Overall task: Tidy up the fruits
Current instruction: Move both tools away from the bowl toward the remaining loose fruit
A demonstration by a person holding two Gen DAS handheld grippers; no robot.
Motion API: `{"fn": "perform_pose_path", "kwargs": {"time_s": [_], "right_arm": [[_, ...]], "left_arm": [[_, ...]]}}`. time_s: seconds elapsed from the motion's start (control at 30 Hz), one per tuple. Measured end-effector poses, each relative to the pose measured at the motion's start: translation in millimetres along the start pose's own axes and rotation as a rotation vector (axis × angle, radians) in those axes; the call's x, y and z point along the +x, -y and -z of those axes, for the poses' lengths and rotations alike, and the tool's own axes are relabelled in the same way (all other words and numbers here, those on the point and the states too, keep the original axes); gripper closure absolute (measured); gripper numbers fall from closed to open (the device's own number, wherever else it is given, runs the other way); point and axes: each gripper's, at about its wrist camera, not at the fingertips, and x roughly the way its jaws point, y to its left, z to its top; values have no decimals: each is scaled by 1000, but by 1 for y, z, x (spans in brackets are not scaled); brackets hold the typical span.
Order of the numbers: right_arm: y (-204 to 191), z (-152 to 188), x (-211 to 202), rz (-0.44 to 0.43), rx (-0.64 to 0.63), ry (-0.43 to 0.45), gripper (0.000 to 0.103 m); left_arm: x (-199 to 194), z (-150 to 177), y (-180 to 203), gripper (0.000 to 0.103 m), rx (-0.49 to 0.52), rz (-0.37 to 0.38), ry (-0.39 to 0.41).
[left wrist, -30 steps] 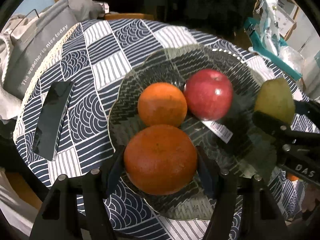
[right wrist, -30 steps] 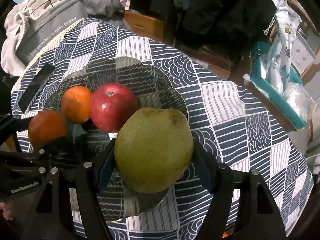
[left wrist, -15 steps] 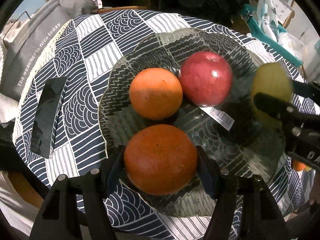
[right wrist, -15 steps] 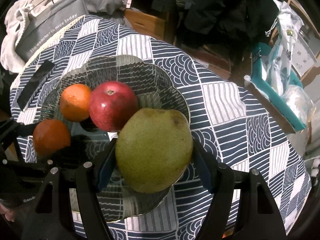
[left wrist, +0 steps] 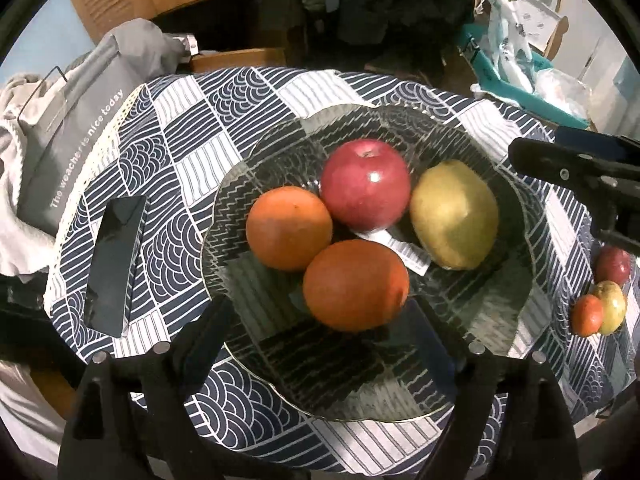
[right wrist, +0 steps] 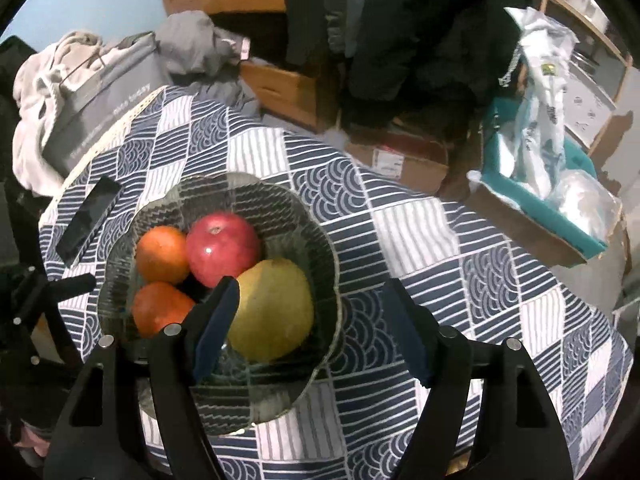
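Note:
A clear glass plate [left wrist: 516, 280] on the patterned tablecloth holds two oranges [left wrist: 356, 284] [left wrist: 289, 227], a red apple [left wrist: 365, 189] and a yellow-green pear [left wrist: 454, 214]. My left gripper [left wrist: 320, 332] is open and empty, raised just behind the near orange. My right gripper [right wrist: 314, 324] is open and empty, raised above the plate's right rim [right wrist: 334, 300], with the pear [right wrist: 272, 308] lying below between its fingers. The apple [right wrist: 222, 248] and oranges [right wrist: 162, 254] [right wrist: 160, 308] show in the right wrist view too. The right gripper's fingers [left wrist: 576, 168] show at the left wrist view's right edge.
Three small fruits [left wrist: 600, 304] lie on the cloth right of the plate. A black phone-like slab [left wrist: 116, 264] lies left of the plate. A grey bag [left wrist: 76, 128] and clothes sit at the table's far left. Boxes [right wrist: 400, 156] and a teal bin [right wrist: 536, 184] stand beyond the table.
The left gripper opened and left its orange in the plate; the right gripper opened and left the pear beside the apple. Both grippers pulled back and up.

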Motion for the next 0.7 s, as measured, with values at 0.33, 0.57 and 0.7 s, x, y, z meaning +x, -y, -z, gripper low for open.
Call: {"fn": "perform_pose_path", "kwargs": {"time_s": [0.33, 0.57, 0.7], "right_arm": [[14, 0, -47, 56, 25, 75, 28], [22, 5, -82, 94, 36, 129, 28], [27, 12, -103, 119, 43, 155, 26]], "left_arm": [[-33, -9, 5, 14, -5, 33, 84], [-61, -13, 15, 14, 4, 62, 151], [-74, -15, 22, 14, 12, 85, 176]]}}
